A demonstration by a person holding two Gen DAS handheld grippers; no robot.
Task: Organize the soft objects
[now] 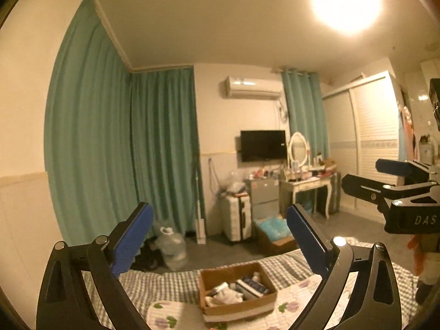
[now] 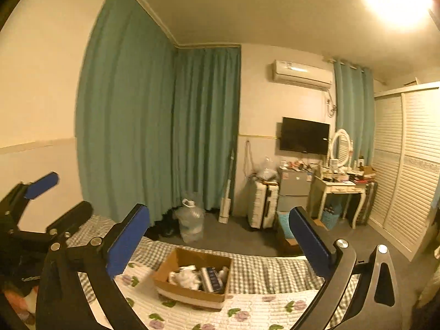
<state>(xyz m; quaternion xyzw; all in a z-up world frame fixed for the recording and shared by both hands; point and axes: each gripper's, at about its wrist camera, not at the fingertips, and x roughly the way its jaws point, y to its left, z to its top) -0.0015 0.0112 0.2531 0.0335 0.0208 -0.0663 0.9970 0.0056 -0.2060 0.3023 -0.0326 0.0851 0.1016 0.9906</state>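
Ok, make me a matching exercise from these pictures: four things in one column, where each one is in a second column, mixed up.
Things:
1. brown cardboard box
2. black flat television
3. white hard-shell suitcase
4. clear plastic water jug

Places:
A. floor by the teal curtains
B. on the bed's flowered quilt
C. mounted on the wall
D. standing beside the grey cabinet

Pairs: 1-B, 2-C, 3-D, 4-A
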